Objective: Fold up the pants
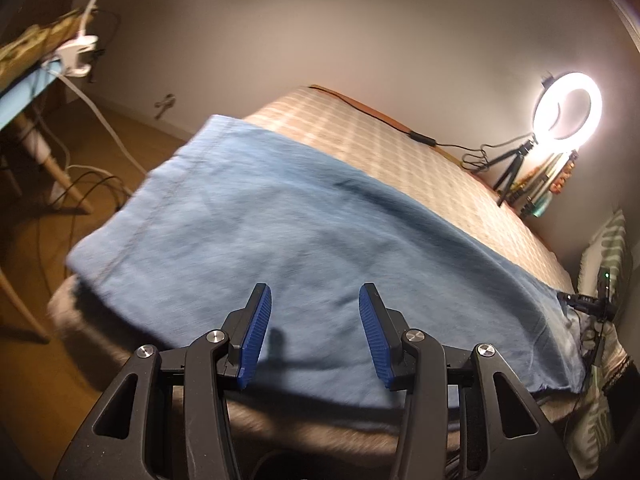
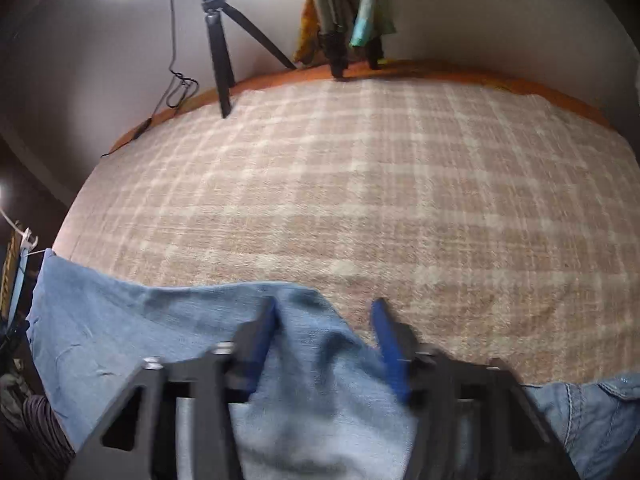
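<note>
Light blue denim pants (image 1: 300, 220) lie spread flat along the near side of a bed with a beige checked blanket (image 1: 400, 152). My left gripper (image 1: 316, 320) hovers over the near part of the pants, open, with nothing between its blue pads. In the blurred right wrist view, my right gripper (image 2: 326, 332) is low over the pants (image 2: 120, 340) at the blanket's (image 2: 360, 200) near edge. Its fingers stand well apart, and a raised bunch of denim lies between them. A stitched part of the pants (image 2: 592, 412) shows at the lower right.
A lit ring light (image 1: 568, 106) on a small black tripod (image 2: 220, 40) stands at the bed's far edge, beside a second tripod (image 2: 336, 40). A blue-topped table (image 1: 24, 92) and loose cables (image 1: 80, 184) fill the floor on the left. A leaf-patterned pillow (image 1: 604, 248) lies at the right.
</note>
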